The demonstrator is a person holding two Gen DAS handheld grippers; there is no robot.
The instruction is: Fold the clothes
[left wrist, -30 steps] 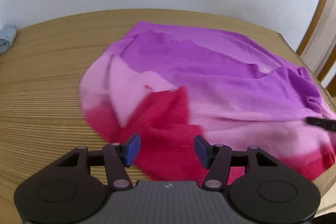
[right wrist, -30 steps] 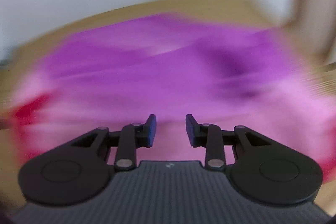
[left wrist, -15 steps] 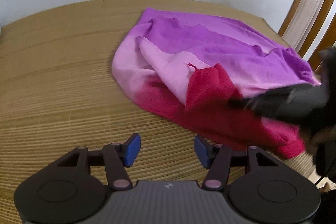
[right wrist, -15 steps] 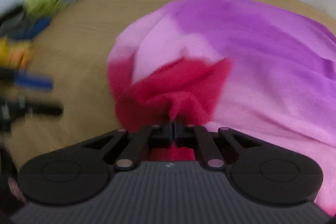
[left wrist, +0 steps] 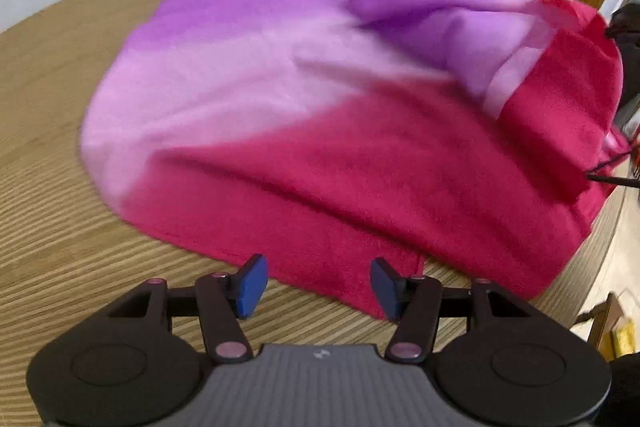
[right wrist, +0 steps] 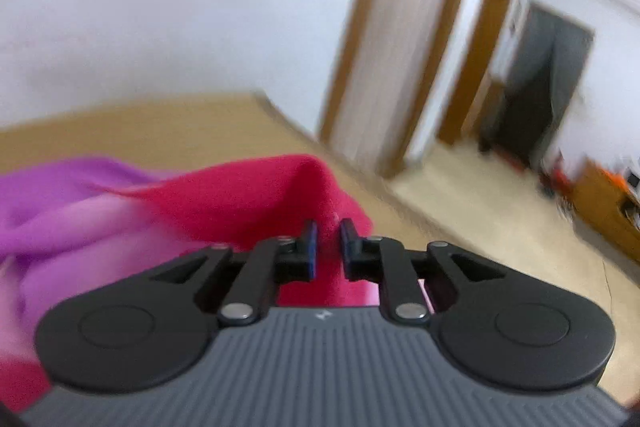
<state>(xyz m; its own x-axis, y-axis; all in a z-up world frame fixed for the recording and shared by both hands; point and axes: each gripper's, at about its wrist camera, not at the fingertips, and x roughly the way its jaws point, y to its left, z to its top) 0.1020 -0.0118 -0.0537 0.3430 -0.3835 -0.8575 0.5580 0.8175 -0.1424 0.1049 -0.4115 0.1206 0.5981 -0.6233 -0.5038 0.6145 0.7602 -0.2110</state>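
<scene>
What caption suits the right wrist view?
Right tool, jaws opening, with red garment fabric between them, above wooden table.

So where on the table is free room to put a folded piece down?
The bare wood left of the cloth, out to the table edge, is free. So is the strip between the cloth and the back edge. The right side is crowded: the cloth reaches that edge.
</scene>
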